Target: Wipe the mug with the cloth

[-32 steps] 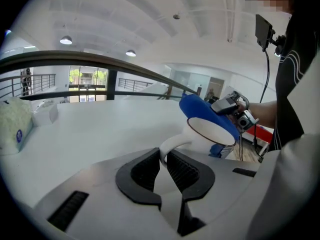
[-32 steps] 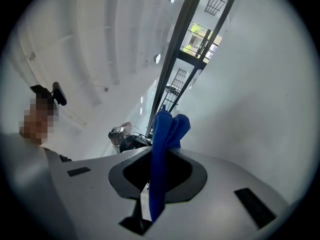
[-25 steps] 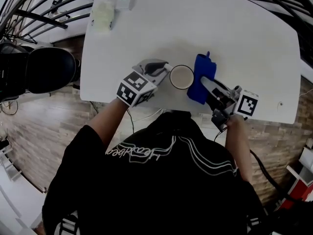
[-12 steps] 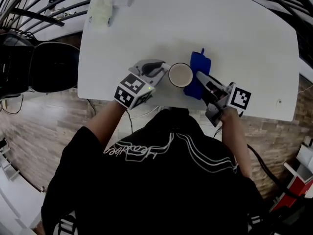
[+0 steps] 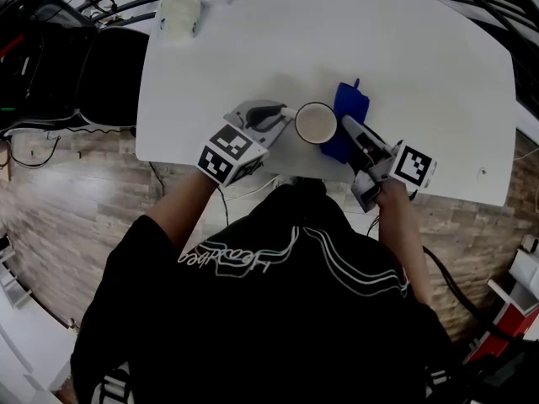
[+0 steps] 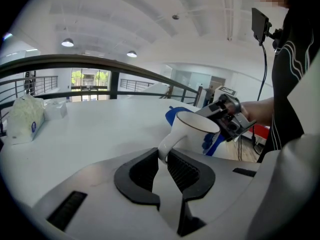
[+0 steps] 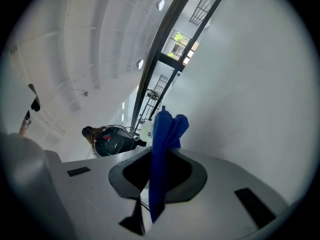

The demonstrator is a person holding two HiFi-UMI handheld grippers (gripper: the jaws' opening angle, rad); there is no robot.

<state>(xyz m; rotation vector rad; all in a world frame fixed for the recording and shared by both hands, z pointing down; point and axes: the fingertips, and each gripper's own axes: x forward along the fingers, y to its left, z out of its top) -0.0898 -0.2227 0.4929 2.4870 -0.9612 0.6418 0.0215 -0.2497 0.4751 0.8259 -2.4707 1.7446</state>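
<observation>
- Wood-plank flooring point(image 5: 76, 192) surrounds a smooth white table point(image 5: 421, 49) with rounded corners; curved dark railings run along its far side.
- Nearest the camera is the person's black top point(image 5: 278, 310), printed with thin white lines; both bare forearms reach out over the table's near edge.
- Left gripper point(image 6: 162, 159) – grey shell, black ribbed pads, a marker cube point(image 5: 227, 151) at its back – has its jaws clamped on the mug's looped handle.
- Right gripper point(image 7: 159, 169), of the same build, has its jaws pinched on the blue cloth, which stands up between them in a narrow fold.
- That cloth point(image 5: 349, 108), soft and nubbly, hangs crumpled against the mug's right side, between the mug and the right gripper.
- Round and glossy white, with a thin dark rim line, the mug point(image 5: 317, 124) sits between the two grippers near the table's front edge – it leans in the left gripper view; whether its base touches the table I cannot tell.
- At the far left corner lies a pale, crinkly bag point(image 5: 179, 11).
</observation>
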